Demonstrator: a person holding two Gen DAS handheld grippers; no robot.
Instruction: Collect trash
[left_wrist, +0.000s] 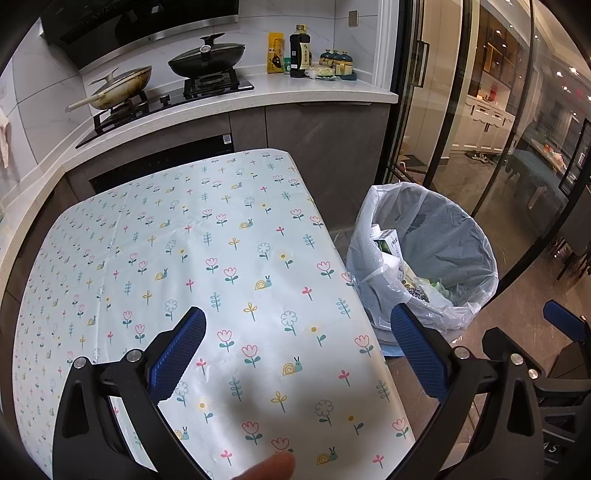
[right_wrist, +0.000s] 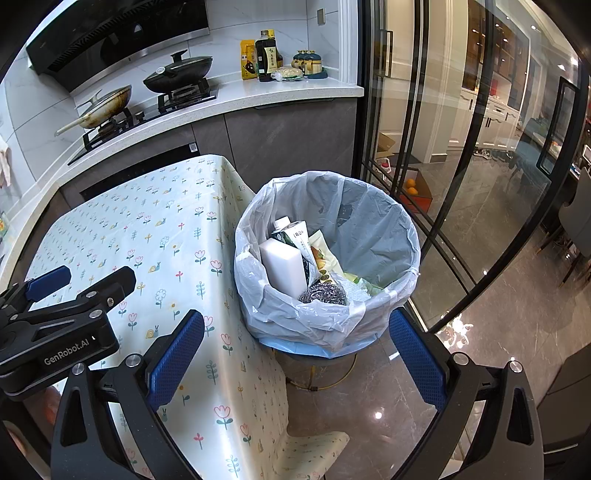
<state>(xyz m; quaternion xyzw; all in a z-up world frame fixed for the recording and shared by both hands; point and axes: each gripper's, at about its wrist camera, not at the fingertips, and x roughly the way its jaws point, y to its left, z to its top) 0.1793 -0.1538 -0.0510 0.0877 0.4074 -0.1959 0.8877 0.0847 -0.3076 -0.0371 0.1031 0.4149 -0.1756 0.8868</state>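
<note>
A trash bin (right_wrist: 369, 221) lined with a clear plastic bag stands on the floor right of the table; it also shows in the left wrist view (left_wrist: 443, 236). Inside lie a white bottle (right_wrist: 282, 264), a green carton (right_wrist: 295, 234), a steel scourer (right_wrist: 323, 291) and wrappers. My left gripper (left_wrist: 295, 354) is open and empty above the table with the flowered cloth (left_wrist: 207, 258). My right gripper (right_wrist: 295, 358) is open and empty, above the table's right edge, just in front of the bin. The left gripper (right_wrist: 55, 284) shows at the left of the right wrist view.
A counter (left_wrist: 295, 96) behind the table carries a stove with a pan (left_wrist: 122, 86) and a lidded wok (left_wrist: 207, 61), plus bottles (left_wrist: 299, 51). Glass sliding doors (right_wrist: 443, 166) stand to the right of the bin. The floor is polished stone (right_wrist: 388, 398).
</note>
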